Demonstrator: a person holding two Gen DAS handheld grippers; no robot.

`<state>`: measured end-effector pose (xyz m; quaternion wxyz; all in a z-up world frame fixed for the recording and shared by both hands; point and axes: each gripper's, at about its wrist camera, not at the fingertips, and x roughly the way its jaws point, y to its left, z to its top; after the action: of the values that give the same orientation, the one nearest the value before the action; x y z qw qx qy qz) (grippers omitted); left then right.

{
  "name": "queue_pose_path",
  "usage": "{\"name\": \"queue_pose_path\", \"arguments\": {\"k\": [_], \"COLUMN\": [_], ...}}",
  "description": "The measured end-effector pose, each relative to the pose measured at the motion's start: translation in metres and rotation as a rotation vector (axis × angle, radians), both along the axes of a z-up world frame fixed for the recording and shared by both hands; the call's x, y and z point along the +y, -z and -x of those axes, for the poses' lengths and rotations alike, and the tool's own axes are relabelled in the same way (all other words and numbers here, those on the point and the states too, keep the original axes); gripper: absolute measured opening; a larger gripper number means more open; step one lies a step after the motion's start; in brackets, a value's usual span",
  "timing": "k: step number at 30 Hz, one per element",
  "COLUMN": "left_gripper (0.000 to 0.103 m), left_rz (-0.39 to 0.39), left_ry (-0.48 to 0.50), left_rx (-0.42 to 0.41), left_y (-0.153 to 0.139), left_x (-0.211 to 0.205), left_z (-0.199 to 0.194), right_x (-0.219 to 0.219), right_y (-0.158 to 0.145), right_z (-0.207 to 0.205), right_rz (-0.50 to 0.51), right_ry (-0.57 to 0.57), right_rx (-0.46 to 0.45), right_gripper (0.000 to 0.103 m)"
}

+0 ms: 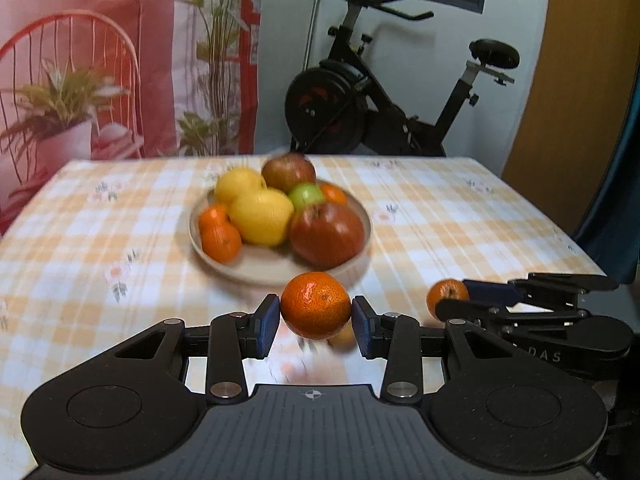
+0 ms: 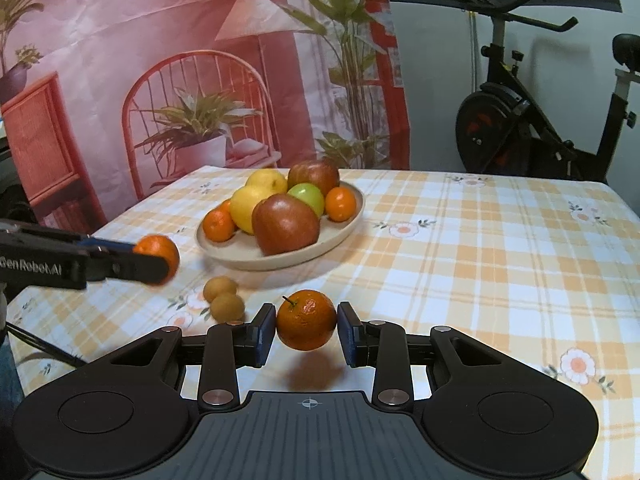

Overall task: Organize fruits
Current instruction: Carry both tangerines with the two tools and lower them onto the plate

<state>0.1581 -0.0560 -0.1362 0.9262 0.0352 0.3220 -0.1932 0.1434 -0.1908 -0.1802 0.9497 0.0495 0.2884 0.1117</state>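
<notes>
Mandarins sit pinched in both my grippers, left (image 1: 315,317) and right (image 2: 307,329), held above the table's (image 2: 480,248) near edge short of the plate (image 2: 344,228), whose pile looks full enough that one dropped on top could roll off.

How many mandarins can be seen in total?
5: three on the plate at and; one in the left gripper; one in the right gripper. Others may be hidden.
</notes>
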Motion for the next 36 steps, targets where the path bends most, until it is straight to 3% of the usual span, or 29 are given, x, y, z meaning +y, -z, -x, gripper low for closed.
{"name": "queue_pose_path", "arguments": {"k": [6,15,26,36], "left_gripper": [0.042,0.042,0.042,0.042], "left_rz": [-0.006,-0.048,-0.091,-0.116], "left_ry": [-0.007,-0.012,-0.025,-0.029], "left_rx": [-0.042,-0.023,0.042,0.072], "left_y": [-0.013,-0.007,0.014,0.023], "left_x": [0.005,0.007,0.005,0.002], "left_z": [-0.021,-0.05,-0.075,-0.087], "right_x": [-0.006,-0.015,-0.026,-0.023], "right_y": [-0.013,-0.025,-0.01,0.007], "right_z": [-0.021,-0.072,-0.131,-0.152], "right_rz": [0.002,-0.015,-0.064,-0.094], "right_ry": [0.011,0.036,0.034,0.004], "right_rx": [-0.018,-0.053,-0.025,0.025], "right_gripper": [0.031,0.031,0.031,0.031]}}
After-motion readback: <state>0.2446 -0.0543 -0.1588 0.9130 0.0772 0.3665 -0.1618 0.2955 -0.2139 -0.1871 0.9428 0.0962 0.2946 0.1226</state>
